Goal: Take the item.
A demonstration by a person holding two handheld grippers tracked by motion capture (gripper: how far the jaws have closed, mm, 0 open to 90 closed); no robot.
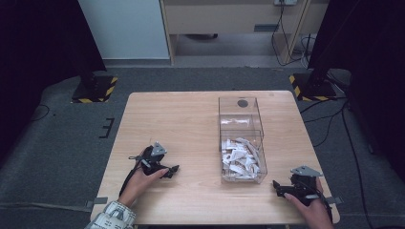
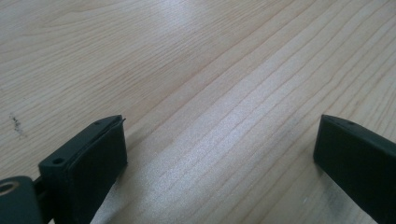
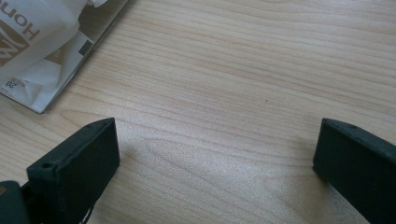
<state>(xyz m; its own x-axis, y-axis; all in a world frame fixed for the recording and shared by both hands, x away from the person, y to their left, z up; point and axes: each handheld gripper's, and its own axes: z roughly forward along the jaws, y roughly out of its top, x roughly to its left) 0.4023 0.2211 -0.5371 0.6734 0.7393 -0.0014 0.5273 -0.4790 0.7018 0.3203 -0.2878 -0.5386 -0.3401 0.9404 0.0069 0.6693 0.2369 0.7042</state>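
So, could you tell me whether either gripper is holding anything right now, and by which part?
Nothing is held. The left gripper and right gripper rest on the table with jaws open and empty.

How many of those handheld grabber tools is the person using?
2. The left gripper rests on the wooden table left of the clear box of white packets; the right gripper sits near the table's front right corner.
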